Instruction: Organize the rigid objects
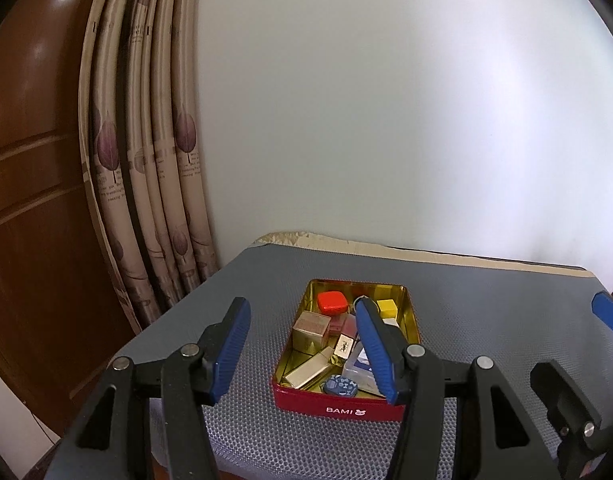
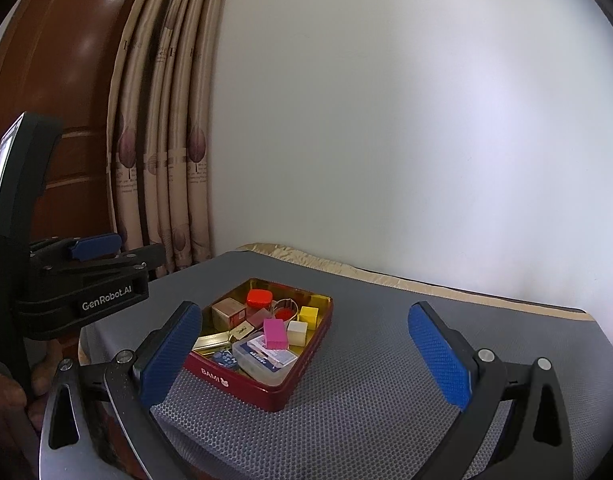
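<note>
A red tin marked BAMI (image 1: pixel 338 410) (image 2: pixel 246 386) with a gold inside sits on the grey mat. It holds several small things: a red case (image 1: pixel 332 302) (image 2: pixel 259 297), tan boxes (image 1: pixel 311 330) (image 2: pixel 227 312), a gold bar (image 1: pixel 308 372), a yellow cube (image 2: pixel 308 315), a white cube (image 2: pixel 297 332), a pink block (image 2: pixel 275 333) and a clear card case (image 2: pixel 266 358). My left gripper (image 1: pixel 306 346) is open and empty above the tin's near left. My right gripper (image 2: pixel 306 356) is open and empty, just right of the tin.
The grey honeycomb mat (image 2: pixel 378 364) covers a table with a beige cloth edge (image 2: pixel 346 272) against a white wall. A patterned curtain (image 1: pixel 154 160) and a brown wooden door (image 1: pixel 26 160) stand at the left. The left gripper's body (image 2: pixel 82 288) shows at the right view's left edge.
</note>
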Demonstrator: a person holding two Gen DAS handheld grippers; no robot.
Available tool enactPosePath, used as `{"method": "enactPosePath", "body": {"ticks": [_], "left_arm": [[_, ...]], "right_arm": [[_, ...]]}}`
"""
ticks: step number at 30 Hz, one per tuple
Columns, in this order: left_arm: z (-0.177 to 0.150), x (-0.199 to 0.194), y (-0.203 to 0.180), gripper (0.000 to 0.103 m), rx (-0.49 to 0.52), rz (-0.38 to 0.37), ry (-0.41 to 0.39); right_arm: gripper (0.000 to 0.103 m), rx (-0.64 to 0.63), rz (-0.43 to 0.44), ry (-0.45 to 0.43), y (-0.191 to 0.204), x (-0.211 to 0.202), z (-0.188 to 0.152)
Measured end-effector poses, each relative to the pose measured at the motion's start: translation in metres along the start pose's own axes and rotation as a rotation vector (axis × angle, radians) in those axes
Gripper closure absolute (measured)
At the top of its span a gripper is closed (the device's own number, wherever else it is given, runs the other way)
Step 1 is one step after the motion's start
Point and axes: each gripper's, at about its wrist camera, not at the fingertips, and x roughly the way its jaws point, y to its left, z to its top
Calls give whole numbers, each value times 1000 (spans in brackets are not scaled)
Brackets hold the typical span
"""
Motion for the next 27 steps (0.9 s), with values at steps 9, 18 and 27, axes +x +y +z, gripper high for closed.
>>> {"method": "enactPosePath", "body": {"ticks": [9,18,27], "left_arm": [[0,3,4,33,-18,-7,16],[2,-5,8,29,-30,-18,-6],[4,-4,13,25,-55,-26,9]], "right_arm": [[1,-12,11,5,4,1,-1],[1,-19,13,6,7,1,-1],[1,-17,13,15,8,3,-3]]}}
